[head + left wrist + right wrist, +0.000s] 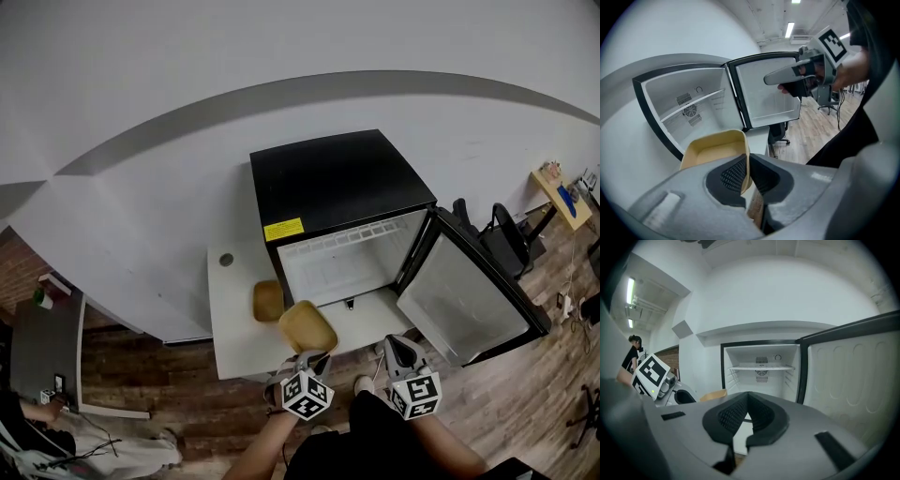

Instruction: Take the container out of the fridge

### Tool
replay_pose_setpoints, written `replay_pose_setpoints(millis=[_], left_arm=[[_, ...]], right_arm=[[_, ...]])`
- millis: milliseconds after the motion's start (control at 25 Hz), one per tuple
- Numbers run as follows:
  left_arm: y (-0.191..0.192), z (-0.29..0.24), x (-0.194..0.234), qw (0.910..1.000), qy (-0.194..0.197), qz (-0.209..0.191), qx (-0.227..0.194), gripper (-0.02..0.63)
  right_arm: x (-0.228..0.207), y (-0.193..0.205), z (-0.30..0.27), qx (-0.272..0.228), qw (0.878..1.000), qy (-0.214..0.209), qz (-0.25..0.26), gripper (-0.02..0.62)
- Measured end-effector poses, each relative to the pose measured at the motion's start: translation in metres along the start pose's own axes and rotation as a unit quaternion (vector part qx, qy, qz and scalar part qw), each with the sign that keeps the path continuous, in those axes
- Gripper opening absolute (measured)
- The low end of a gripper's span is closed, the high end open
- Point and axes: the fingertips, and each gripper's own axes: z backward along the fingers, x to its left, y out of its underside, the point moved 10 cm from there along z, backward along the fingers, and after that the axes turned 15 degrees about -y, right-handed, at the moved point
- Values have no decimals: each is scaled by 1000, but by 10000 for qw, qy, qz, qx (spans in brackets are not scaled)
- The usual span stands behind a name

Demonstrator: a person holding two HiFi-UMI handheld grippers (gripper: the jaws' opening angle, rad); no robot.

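A pale yellow container [307, 326] hangs just above the white table's [234, 347] front edge, in front of the open black fridge [333, 187]. My left gripper [312, 357] is shut on the container's near rim; in the left gripper view the rim wall [740, 145] is pinched between the pads. My right gripper [395, 349] hovers to the right, near the fridge door [469, 300], shut with nothing between its pads [736, 413]. The fridge's white inside [761, 371] shows one shelf and nothing on it.
A smaller tan dish [268, 300] lies on the table to the left of the fridge. The door swings out to the right over the wooden floor [506, 403]. Office chairs [502, 234] stand behind it. A person [56, 450] sits at far left.
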Motion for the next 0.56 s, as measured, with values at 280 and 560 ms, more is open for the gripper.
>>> replay_pose_setpoints(millis=[280, 560], left_arm=[[-2, -10, 8, 10000, 12, -51, 42, 29], [-9, -19, 16, 10000, -2, -73, -4, 29]], right_arm=[[-8, 2, -11, 87, 9999, -68, 17, -5], [-19, -1, -15, 126, 9999, -42, 41, -5]])
